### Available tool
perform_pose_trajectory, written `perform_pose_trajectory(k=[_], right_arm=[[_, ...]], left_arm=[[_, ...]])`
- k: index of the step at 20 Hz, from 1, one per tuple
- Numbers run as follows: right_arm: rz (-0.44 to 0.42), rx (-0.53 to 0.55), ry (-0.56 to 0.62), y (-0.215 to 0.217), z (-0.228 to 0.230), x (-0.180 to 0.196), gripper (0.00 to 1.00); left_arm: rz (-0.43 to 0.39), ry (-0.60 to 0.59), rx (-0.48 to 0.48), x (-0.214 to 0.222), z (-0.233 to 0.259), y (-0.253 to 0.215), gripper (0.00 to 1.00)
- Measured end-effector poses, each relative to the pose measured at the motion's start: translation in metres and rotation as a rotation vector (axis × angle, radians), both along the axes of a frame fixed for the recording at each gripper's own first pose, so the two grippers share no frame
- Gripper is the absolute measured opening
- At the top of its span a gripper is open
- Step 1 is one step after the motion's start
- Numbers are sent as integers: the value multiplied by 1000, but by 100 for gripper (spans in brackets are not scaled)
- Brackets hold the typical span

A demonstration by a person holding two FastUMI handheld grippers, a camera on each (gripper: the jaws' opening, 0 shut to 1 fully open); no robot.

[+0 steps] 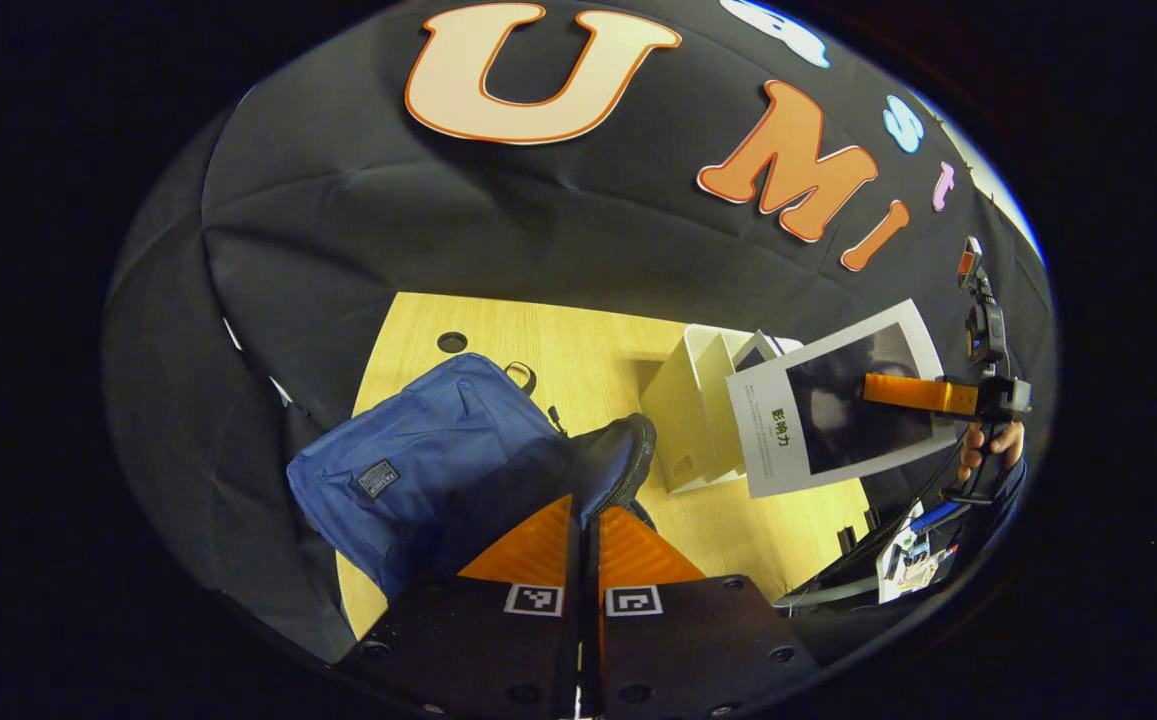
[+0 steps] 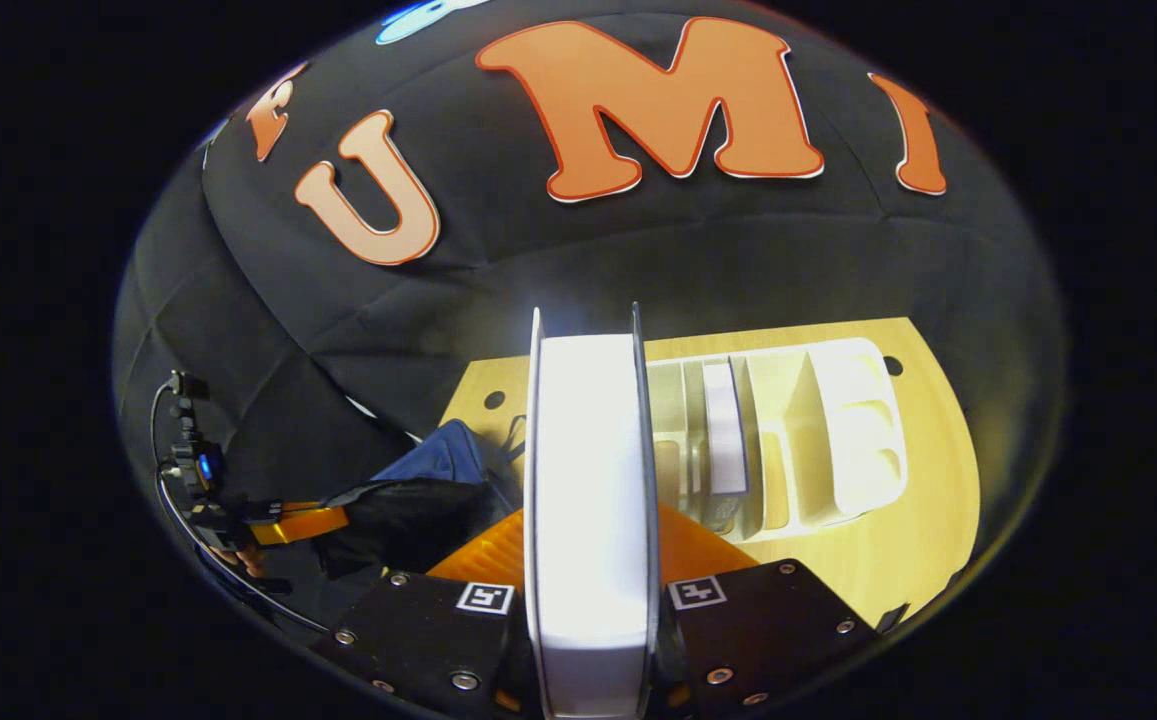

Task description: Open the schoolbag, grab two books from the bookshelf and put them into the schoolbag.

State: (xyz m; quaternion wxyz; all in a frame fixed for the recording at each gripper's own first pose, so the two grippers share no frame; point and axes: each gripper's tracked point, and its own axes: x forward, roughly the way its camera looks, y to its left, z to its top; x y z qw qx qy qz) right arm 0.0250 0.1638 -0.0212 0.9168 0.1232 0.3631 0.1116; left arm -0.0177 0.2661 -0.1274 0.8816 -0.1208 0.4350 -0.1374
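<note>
The blue schoolbag [image 1: 418, 450] lies on the wooden table [image 1: 558, 340]. My left gripper [image 1: 583, 510] is shut on the bag's dark zippered flap [image 1: 618, 455] and holds it lifted. To the right, my right gripper [image 1: 898, 392] grips a white book with a dark cover picture [image 1: 818, 420] in the air in front of the white bookshelf [image 1: 688, 400]. In the right gripper view, that book [image 2: 588, 480] stands edge-on between my right gripper's [image 2: 588, 530] fingers. Another book [image 2: 725, 430] stands in the bookshelf [image 2: 838, 430]. The left gripper [image 2: 313, 522] holds the flap [image 2: 408, 530] over the bag [image 2: 443, 455].
A hand [image 1: 988, 440] holds the right gripper, with cables trailing below it. The table has round holes near its far corners [image 1: 452, 342]. Bare table lies between the bag and the shelf.
</note>
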Motion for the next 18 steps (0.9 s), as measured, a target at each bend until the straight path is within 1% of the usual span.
perform_pose_trajectory(k=[3, 5, 8, 10, 11, 12, 13, 14, 15, 18], right_arm=[[-5, 120, 44, 28, -24, -11, 41], [-31, 195, 74, 46, -39, -18, 42], [-80, 266, 89, 65, -66, -27, 42], [-116, 332, 106, 78, -76, -31, 41], [-129, 370, 121, 86, -83, -33, 41], [-124, 399, 136, 96, -90, -33, 41], [-130, 420, 142, 102, -96, -34, 41], [-112, 428, 165, 110, -102, -40, 41], [-137, 440, 161, 112, -106, -38, 41], [-174, 476, 180, 124, -125, -44, 41]], left_arm=[[-7, 6, 3, -2, -1, -3, 2], [-8, 8, 7, -4, -1, -3, 2], [-4, 14, 1, -4, -3, -6, 2], [-2, 23, -4, -8, -5, -5, 2], [-2, 25, -4, -9, -4, -5, 2], [-3, 29, -5, -9, -6, -5, 2], [-4, 33, -3, -10, -6, -6, 2], [-3, 37, -4, -8, -7, -7, 1], [-3, 42, -5, -8, -8, -8, 1], [11, 54, -14, -9, -10, -12, 2]])
